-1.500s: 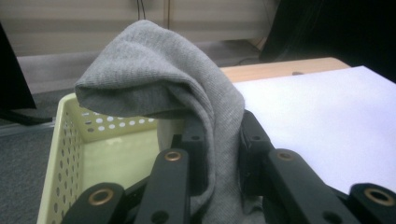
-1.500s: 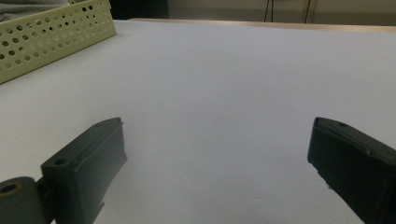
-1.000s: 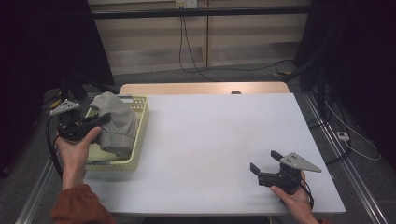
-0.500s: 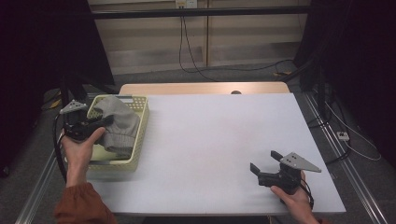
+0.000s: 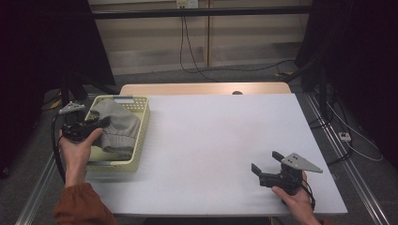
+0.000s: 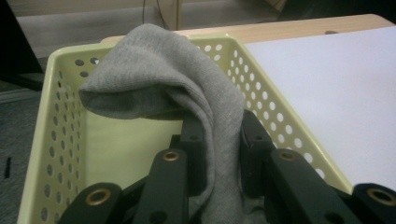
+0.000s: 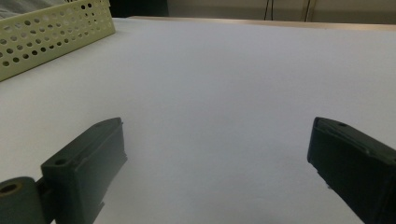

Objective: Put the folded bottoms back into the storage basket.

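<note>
A pale yellow perforated basket [image 5: 141, 135] stands at the table's left edge with a grey knitted cloth [image 5: 120, 125] piled in it. My left gripper [image 5: 101, 123] reaches into the basket from the left, shut on a fold of the cloth. In the left gripper view, the grey cloth [image 6: 168, 79] runs down between the jaws of the left gripper [image 6: 220, 136] and drapes over the basket's [image 6: 56, 140] inside. Near the table's front right, my right gripper [image 5: 266, 161] rests open with nothing in it. The right gripper view shows bare white table between the spread jaws of the right gripper [image 7: 217, 126].
The white table top [image 5: 220, 136] stretches between the basket and the right gripper. A wooden strip [image 5: 202, 89] runs along the far edge. A corner of the basket [image 7: 56, 32] lies at the upper left of the right gripper view. Cables [image 5: 197, 56] lie on the floor behind.
The left hand has shifted only slightly over the basket, still gripping the cloth. The right gripper has not moved.
</note>
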{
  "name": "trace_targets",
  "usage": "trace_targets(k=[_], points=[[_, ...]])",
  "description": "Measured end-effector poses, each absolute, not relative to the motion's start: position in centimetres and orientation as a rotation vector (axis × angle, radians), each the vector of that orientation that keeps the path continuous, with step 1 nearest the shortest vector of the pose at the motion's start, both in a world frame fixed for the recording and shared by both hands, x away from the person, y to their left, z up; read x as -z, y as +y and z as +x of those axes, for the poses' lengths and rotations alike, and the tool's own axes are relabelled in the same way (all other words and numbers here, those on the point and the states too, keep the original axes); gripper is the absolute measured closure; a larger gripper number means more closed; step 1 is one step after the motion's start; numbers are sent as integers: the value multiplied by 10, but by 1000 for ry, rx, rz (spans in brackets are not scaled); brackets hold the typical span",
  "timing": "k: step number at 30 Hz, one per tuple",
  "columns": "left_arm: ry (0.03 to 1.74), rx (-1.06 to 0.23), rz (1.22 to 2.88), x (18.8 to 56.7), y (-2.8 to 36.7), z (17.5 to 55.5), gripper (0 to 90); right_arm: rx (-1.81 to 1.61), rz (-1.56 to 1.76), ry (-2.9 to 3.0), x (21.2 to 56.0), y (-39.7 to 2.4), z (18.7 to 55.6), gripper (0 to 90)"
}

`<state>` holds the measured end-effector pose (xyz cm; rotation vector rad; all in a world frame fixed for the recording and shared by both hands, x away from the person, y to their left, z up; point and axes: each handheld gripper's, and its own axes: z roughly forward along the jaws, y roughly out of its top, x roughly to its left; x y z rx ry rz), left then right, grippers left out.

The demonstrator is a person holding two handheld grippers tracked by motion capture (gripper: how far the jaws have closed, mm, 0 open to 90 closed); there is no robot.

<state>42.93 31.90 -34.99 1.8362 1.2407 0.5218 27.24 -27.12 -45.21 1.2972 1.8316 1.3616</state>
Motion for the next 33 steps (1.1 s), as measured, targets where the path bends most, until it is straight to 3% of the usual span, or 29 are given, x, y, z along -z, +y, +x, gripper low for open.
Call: trace_targets(k=[33], points=[[1368, -564, 1854, 364, 319, 448, 751, -1362, 1286, 1839, 451, -271, 271, 40]])
